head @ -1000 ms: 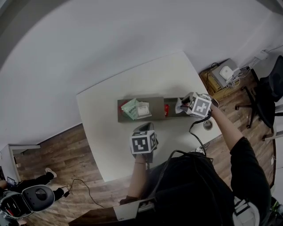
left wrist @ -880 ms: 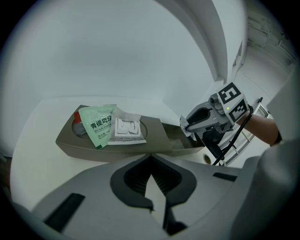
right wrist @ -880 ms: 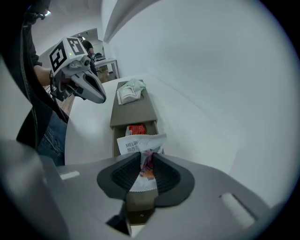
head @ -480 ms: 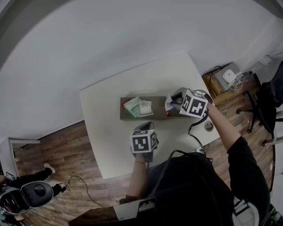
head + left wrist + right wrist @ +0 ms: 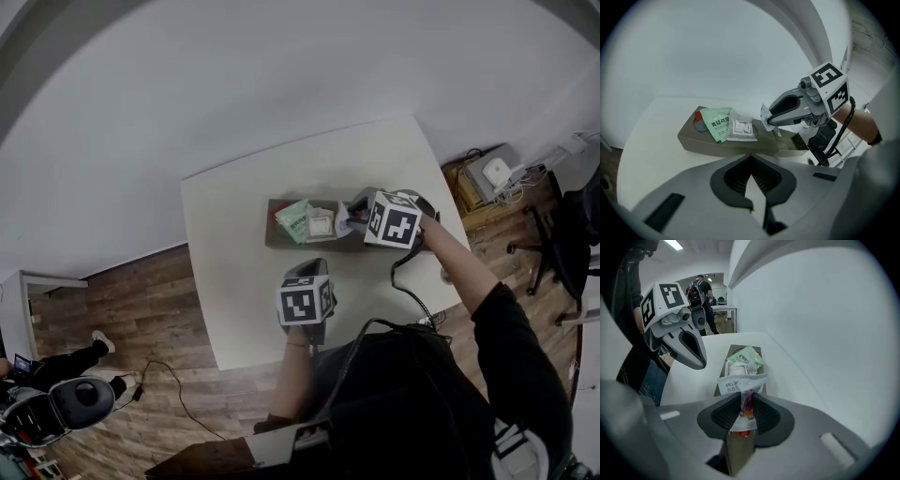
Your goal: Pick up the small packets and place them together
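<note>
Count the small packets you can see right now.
3. A green packet and a white packet lie side by side on the tray; a third packet is clamped in the right tool. A red bit beside the green one may be another.

in the head view the right gripper [image 5: 354, 214] covered the right end of the tray [image 5: 278, 241] and most of the white packet [image 5: 342, 225] pinched in its jaws. a red thing [image 5: 696, 117] lay mostly hidden under the green packet [image 5: 717, 124]. the white packet's crumpled print could not be read whole.
</note>
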`<act>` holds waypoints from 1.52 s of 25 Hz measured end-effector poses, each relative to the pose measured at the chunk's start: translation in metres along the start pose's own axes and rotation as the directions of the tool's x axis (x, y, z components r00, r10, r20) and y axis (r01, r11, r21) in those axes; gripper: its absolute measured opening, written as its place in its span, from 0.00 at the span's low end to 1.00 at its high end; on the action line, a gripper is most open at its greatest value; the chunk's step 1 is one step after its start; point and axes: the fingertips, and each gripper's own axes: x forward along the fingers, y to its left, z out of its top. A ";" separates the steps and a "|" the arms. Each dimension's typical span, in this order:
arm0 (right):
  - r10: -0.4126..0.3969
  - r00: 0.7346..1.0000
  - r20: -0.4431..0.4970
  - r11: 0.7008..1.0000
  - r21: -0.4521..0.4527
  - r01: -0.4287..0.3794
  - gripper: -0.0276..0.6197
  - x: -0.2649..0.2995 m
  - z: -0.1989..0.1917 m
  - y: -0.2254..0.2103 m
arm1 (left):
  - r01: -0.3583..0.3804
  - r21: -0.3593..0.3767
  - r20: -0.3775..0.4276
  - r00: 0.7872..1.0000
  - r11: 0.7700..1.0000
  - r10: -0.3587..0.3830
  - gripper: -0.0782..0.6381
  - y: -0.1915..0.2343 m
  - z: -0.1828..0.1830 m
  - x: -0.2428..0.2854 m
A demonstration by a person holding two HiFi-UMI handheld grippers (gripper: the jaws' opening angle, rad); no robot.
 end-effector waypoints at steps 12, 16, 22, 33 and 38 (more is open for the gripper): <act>0.029 0.999 -0.025 0.999 -0.026 -0.030 0.17 0.018 0.005 0.003 | -0.013 -0.021 0.007 1.000 1.000 0.013 0.10 0.011 0.000 -0.004; 0.026 0.999 -0.031 0.999 -0.032 -0.027 0.18 0.022 0.004 0.003 | -0.013 -0.020 0.006 1.000 1.000 0.014 0.11 0.013 0.001 -0.002; 0.022 0.999 -0.027 0.999 -0.028 -0.023 0.19 0.027 0.007 0.003 | -0.012 -0.017 0.001 1.000 1.000 0.012 0.11 0.017 0.002 -0.002; 0.015 1.000 0.001 0.999 -0.032 -0.015 0.26 0.028 0.008 0.000 | -0.010 -0.017 -0.004 1.000 1.000 0.010 0.11 0.015 0.003 0.001; 0.009 1.000 0.009 0.999 -0.036 -0.008 0.30 0.028 0.010 0.000 | -0.009 -0.019 -0.002 1.000 1.000 0.009 0.11 0.017 0.002 0.001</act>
